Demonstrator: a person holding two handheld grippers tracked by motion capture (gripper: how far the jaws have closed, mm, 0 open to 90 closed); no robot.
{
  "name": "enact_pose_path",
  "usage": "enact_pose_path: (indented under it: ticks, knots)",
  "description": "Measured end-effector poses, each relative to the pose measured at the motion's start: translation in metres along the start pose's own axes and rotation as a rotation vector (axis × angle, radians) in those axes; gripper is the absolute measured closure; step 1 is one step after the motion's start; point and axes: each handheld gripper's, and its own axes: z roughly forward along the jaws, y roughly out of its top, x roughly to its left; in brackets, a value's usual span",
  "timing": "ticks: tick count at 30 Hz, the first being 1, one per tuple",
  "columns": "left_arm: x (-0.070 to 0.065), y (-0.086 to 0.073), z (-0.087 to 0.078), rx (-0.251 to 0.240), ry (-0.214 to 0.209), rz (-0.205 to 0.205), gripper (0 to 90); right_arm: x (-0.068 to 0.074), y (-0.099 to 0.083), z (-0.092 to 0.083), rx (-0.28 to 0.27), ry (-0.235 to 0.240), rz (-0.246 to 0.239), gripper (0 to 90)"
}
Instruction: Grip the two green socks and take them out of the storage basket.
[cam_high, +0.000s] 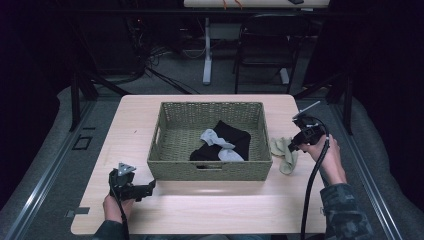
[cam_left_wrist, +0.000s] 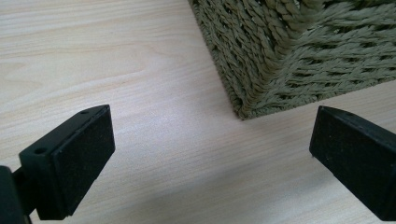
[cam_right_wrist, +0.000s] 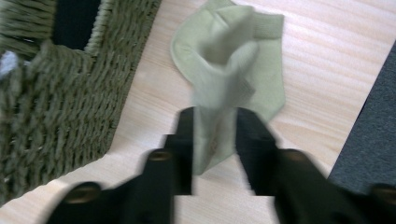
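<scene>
1. My right claw is at the right side of the light wood worktop, just beside the woven olive-green rectangular basket.
2. Right claw's jaws stand either side of a pale green soft cloth sock. Cloth runs up betw. them in the right gripper view. Picture is blurred there, so I cannot tell whether the pads press on it.
3. The sock lies crumpled on the worktop, close to the basket's right wall, outside it. In the high view it's at, w/ my right claw at its upper edge.
4. My left claw is released: jaws wide apart, nothing betw. them, bare worktop under them.
5. Left claw sits low near the basket's front left corner; the corner is just ahead of the jaws, not touching. High view has it at.
6. Inside the basket: a black garment w/ a grey sock-like cloth lying across it, both toward the right half.
</scene>
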Motion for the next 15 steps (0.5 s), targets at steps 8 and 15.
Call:
enact_pose_path:
  ticks: [8,15]
  knots:
    - [0.000,0.000,0.001,0.005,-0.002,0.002,0.0,0.002,-0.026,-0.021,-0.142,0.050,0.030,30.9]
    - [0.000,0.000,0.002,0.009,0.000,0.004,0.0,0.004,-0.040,-0.033,-0.200,0.071,0.012,23.6]
